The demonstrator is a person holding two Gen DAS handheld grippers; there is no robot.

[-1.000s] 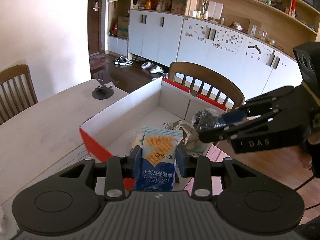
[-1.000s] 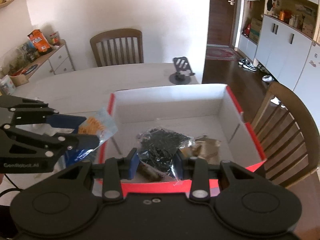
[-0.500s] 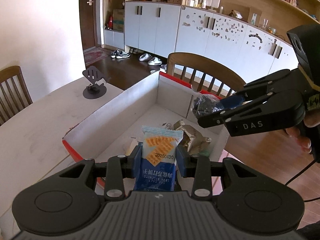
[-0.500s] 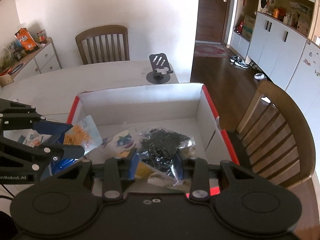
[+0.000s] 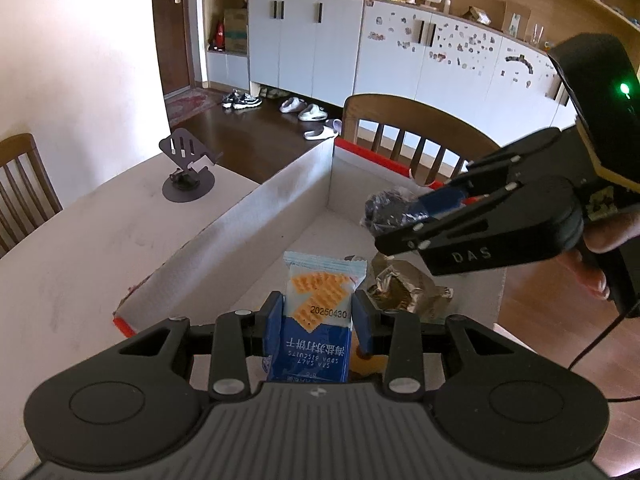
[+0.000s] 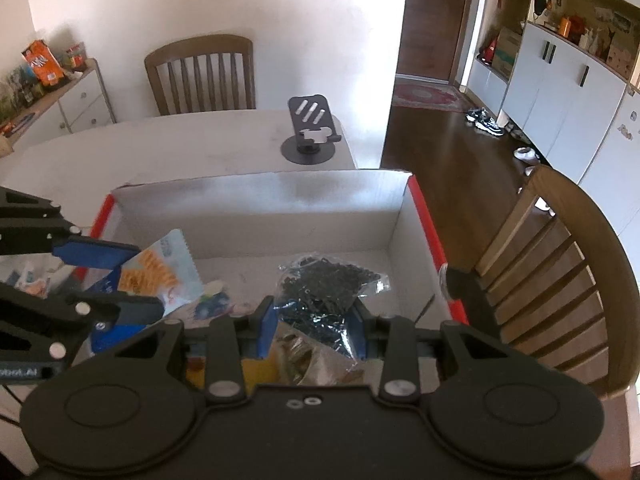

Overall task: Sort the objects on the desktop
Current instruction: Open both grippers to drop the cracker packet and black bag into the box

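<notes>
My left gripper [image 5: 318, 316] is shut on a blue and white soda biscuit packet [image 5: 320, 304] and holds it over the near end of the white box with red edges [image 5: 256, 216]. My right gripper [image 6: 312, 324] is shut on a clear bag of small black pieces [image 6: 326, 288], held over the box [image 6: 280, 188]. In the left wrist view the right gripper [image 5: 404, 220] and its bag [image 5: 386, 206] hang above the box's right side. In the right wrist view the left gripper [image 6: 132, 276] and its packet [image 6: 160, 276] are at the box's left.
A crumpled foil wrapper [image 5: 404, 288] and other small packets [image 6: 212, 304] lie in the box. A black phone stand [image 6: 310, 128] stands on the white table [image 5: 80, 248] beyond the box. Wooden chairs [image 6: 560, 272] stand at the table's sides.
Both grippers have moved further over the box with their loads still held. The views have shifted so that the box's far wall and the phone stand sit nearer the middle.
</notes>
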